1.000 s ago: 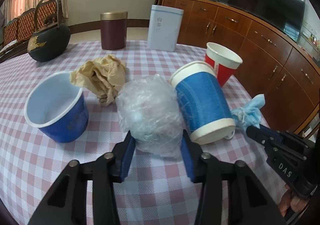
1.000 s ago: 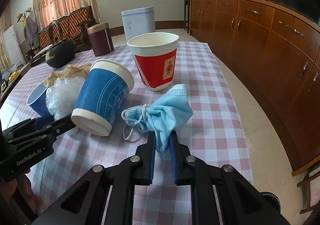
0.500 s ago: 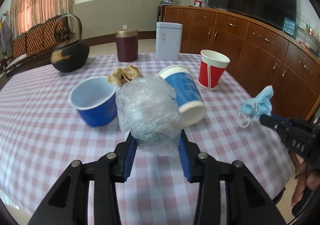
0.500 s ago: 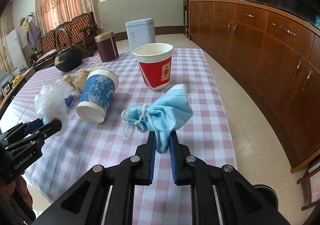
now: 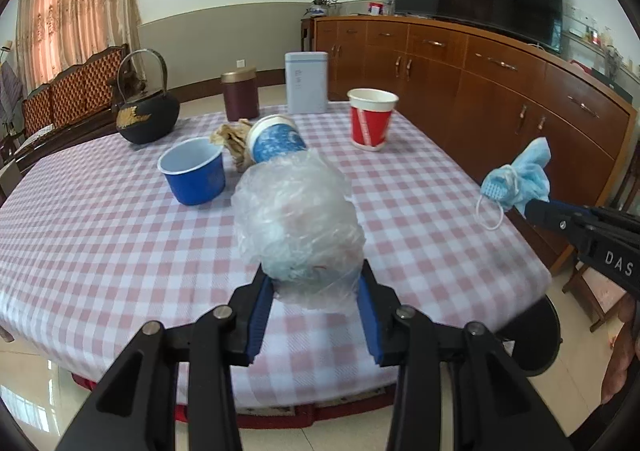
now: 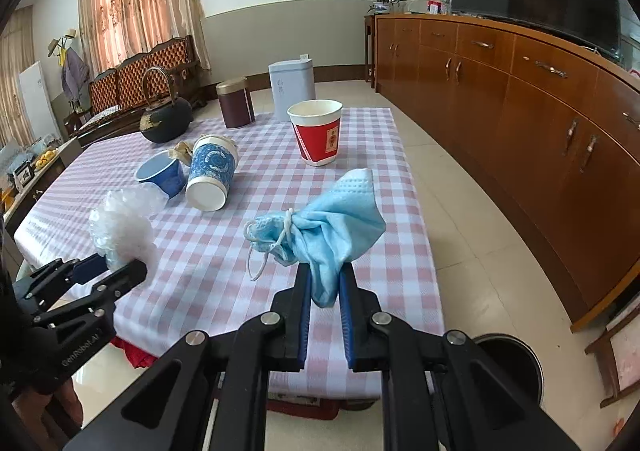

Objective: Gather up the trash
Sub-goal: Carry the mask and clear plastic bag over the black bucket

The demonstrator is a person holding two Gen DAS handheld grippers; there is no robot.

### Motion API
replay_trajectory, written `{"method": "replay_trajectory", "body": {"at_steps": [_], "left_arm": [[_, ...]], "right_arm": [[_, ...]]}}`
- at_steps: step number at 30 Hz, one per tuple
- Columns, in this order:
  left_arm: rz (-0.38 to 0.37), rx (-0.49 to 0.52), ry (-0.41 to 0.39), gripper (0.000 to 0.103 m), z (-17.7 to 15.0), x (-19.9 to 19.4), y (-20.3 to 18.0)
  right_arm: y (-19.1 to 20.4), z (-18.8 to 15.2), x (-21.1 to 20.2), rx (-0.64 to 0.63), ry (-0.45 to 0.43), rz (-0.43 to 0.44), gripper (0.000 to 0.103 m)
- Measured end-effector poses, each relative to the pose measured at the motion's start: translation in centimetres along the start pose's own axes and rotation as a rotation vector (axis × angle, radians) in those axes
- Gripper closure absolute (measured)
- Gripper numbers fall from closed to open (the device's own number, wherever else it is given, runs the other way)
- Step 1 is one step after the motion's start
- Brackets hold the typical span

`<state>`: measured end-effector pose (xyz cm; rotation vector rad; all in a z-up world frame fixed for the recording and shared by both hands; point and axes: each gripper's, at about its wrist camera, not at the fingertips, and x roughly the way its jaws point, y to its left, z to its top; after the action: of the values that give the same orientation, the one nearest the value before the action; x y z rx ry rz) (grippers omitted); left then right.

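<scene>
Checkered worktop [image 5: 100, 251] holds two blue cups, red cup [image 5: 371, 119], crumpled paper uncollected; left gripper [image 5: 316, 303] clenched on plastic wad [image 5: 298, 227], right gripper [image 6: 324, 291] clenched on blue mask [image 6: 332, 227], both aloft, bin [image 6: 516, 363] near below.

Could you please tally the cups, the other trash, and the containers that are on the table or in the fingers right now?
Cups: 3 (blue bowl cup, patterned blue cup, red cup)
Other trash: 3 (plastic wad, face mask, crumpled paper)
Containers: 3 (teapot, maroon tin, pale box)
Total: 9
</scene>
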<state>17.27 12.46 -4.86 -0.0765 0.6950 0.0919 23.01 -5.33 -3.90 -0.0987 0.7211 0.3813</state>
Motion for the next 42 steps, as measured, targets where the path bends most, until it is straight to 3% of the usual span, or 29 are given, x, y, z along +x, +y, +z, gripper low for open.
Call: {"method": "replay_trajectory", "body": {"at_steps": [9, 18, 31, 42], "left_arm": [[-0.045, 0.065, -0.046, 0.062, -0.2, -3.3, -4.4], [-0.123, 0.133, -0.067, 0.062, -0.2, -4.2, -9.4], [-0.26, 0.236, -0.052, 0.062, -0.9, -3.2, -17.7], [-0.385, 0.328, 0.002, 0.062, -2.9, -0.7, -24.3]], "right_arm": [[-1.9, -1.9, -4.5, 0.026, -0.036, -0.027, 0.089], [-5.9, -3.5, -7.5, 0.082, -0.052, -0.093, 0.089], [-13.3, -6.7, -10.6, 0.173, -0.037, -0.213, 0.089], [-19.9, -10.6, -10.9, 0.237, 0.006, -0.285, 0.089]]}}
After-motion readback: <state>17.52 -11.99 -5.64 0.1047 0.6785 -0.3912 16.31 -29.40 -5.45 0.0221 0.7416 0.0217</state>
